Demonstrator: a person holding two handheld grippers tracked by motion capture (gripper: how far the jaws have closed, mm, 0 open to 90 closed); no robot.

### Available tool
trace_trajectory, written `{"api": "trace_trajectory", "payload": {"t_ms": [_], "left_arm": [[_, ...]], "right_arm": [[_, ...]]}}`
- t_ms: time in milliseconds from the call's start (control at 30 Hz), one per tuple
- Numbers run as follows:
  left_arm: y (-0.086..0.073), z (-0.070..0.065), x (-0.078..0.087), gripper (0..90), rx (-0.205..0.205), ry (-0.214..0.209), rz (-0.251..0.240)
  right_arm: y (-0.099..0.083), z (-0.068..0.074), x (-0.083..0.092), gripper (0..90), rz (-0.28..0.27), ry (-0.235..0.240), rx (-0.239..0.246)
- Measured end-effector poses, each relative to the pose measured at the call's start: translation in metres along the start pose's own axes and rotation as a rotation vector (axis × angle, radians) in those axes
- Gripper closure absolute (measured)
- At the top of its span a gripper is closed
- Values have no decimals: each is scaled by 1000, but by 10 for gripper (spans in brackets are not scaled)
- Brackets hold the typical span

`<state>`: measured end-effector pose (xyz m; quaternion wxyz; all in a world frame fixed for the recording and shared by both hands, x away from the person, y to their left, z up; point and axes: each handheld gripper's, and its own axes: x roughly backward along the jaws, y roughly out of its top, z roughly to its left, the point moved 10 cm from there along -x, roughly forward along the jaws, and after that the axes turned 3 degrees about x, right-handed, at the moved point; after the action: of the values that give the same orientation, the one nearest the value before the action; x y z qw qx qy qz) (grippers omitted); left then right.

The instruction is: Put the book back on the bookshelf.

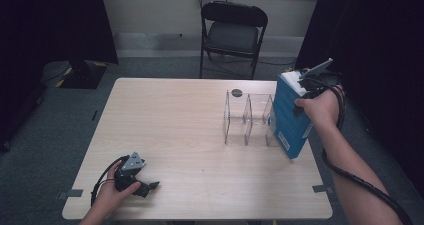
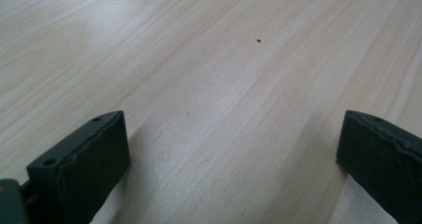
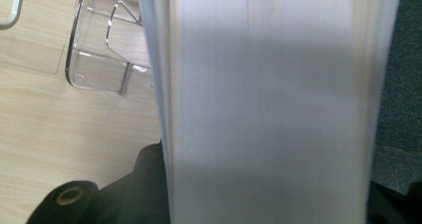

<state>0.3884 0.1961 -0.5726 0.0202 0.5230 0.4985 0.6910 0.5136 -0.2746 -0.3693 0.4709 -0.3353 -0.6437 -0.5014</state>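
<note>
The room is dim, with dark curtains at both sides and a black folding chair (image 1: pixel 234 32) against the far wall. In the middle stands a pale wooden table (image 1: pixel 180 130).

On the right part of the table sits a clear plastic rack (image 1: pixel 248 119) with upright dividers. Just beside it, at the table's right edge, is a thick blue book (image 1: pixel 289 117). It stands tilted, with its top leaning away from the rack. Its white pages (image 3: pixel 268 104) show along the edge facing the right gripper view.

The right gripper (image 1: pixel 311 85) is clamped on the book near its top, one jaw on each cover. The left gripper (image 1: pixel 142 186) rests low near the front left of the table, well apart from the book. Its jaws stand wide, with only bare wood between them.

The book looks big and heavy for one gripper. Its covers look stiff, so they should not bend, but they may be smooth and a bit slippery. Held only near the top, the bottom could swing or slide out. A firm squeeze across both covers, close to the middle of the long edge, seems the safest hold. The rack looks light, so a bump from the book might push it along.
</note>
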Motion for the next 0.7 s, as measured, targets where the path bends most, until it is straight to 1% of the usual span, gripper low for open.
{"api": "trace_trajectory", "payload": {"t_ms": [167, 400, 533, 700], "left_arm": [[0, 0, 0, 0, 0, 0, 0], [0, 0, 0, 0, 1, 0, 1], [0, 0, 0, 0, 1, 0, 1], [0, 0, 0, 0, 0, 0, 0]], "right_arm": [[4, 0, -2, 617, -5, 6, -9], [11, -1, -4, 617, -17, -4, -15], [13, 0, -7, 617, -26, 3, -25], [16, -2, -9, 616, -40, -6, -36]]}}
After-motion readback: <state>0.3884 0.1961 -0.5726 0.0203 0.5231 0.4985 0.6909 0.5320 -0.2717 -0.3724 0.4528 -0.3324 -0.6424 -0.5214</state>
